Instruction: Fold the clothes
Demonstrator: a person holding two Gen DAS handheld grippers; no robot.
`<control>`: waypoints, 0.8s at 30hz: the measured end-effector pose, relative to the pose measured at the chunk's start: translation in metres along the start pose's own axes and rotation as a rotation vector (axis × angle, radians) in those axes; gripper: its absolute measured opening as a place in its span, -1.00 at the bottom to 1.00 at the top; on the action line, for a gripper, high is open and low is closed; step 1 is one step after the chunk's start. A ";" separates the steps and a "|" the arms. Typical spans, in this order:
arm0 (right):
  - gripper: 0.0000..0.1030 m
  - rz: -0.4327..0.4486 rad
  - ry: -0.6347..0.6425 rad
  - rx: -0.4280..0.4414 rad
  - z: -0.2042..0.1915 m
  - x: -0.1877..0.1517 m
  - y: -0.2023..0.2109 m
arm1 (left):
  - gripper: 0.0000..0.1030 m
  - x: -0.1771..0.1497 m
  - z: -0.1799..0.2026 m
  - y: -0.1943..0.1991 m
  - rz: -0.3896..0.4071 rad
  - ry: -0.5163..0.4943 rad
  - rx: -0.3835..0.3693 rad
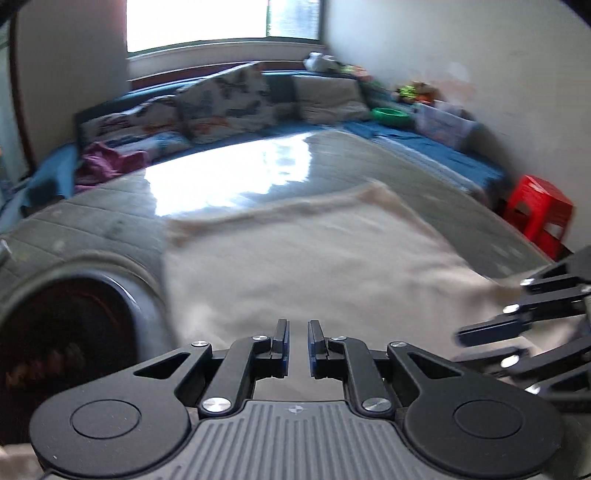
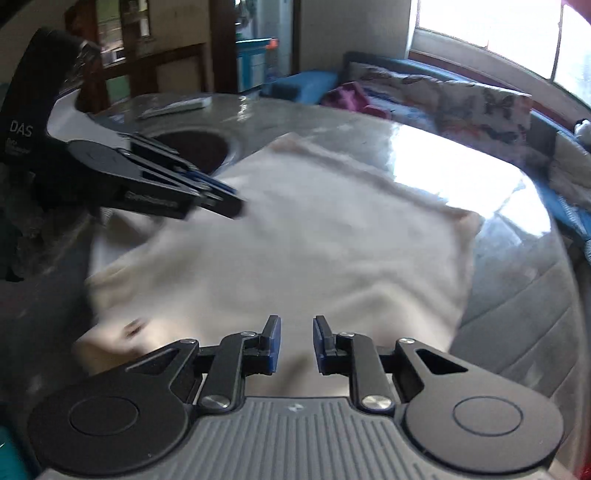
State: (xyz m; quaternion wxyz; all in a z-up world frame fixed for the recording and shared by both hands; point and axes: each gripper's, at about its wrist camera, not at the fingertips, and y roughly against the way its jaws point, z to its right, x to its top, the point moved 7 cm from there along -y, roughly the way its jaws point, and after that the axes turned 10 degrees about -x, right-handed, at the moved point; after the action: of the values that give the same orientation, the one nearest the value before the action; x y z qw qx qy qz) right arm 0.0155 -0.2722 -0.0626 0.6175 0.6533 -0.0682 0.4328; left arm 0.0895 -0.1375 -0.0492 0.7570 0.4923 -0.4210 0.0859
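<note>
A pale cream cloth (image 1: 306, 266) lies spread flat on the grey glossy worktop (image 1: 110, 218), and its far edge shows a thin seam. Both pictures are blurred, so its small details cannot be read.

The left tongs (image 1: 297, 341) hang above the near edge of the cloth with a narrow gap between the blue pads – nothing is pinched between them, so they are released. The right tongs (image 2: 296, 339) stand in the same way over the near part of the cloth, slightly parted and empty. Each pair of tongs also shows in the other camera, near the side of the cloth.

At the left side of the cloth there is a round dark opening (image 1: 62, 332) in the worktop, just beside the cloth edge. A flat light object (image 2: 173, 105) rests on the far part of the worktop, well apart from the cloth.

Around the worktop runs a blue sofa (image 1: 424, 136) with printed cushions (image 1: 225, 103) and a purple garment (image 1: 107, 164) on it. A green bowl (image 1: 391, 114) and some colourful things sit on the sofa by the wall. A red stool (image 1: 539, 210) stands at the right corner – close to the worktop. A bright window (image 1: 199, 22) is behind, and its light reflects on the worktop beyond the cloth.
</note>
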 end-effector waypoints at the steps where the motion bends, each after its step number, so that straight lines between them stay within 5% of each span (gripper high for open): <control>1: -0.64 0.003 -0.001 0.006 -0.008 -0.006 0.005 | -0.75 -0.006 0.010 0.003 -0.001 -0.008 -0.020; 6: -0.62 0.036 -0.058 -0.015 -0.019 -0.031 0.028 | -0.75 -0.033 0.034 0.003 -0.032 -0.019 -0.058; 11: -0.50 0.059 -0.238 -0.092 0.027 -0.046 0.059 | -0.74 -0.036 0.033 0.005 -0.020 -0.039 -0.045; 19: -0.44 0.005 -0.506 -0.538 0.154 -0.114 0.083 | -0.74 -0.047 0.035 0.013 -0.007 -0.032 -0.034; 24: -0.43 -0.037 -0.563 -0.619 0.191 -0.135 0.080 | -0.74 -0.053 0.037 0.018 -0.006 -0.022 -0.024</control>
State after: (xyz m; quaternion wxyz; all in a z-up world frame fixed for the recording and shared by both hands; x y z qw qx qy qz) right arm -0.0257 -0.5162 -0.0647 0.7496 0.5307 -0.3496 0.1852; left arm 0.0260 -0.1435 -0.0692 0.7585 0.4852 -0.4288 0.0734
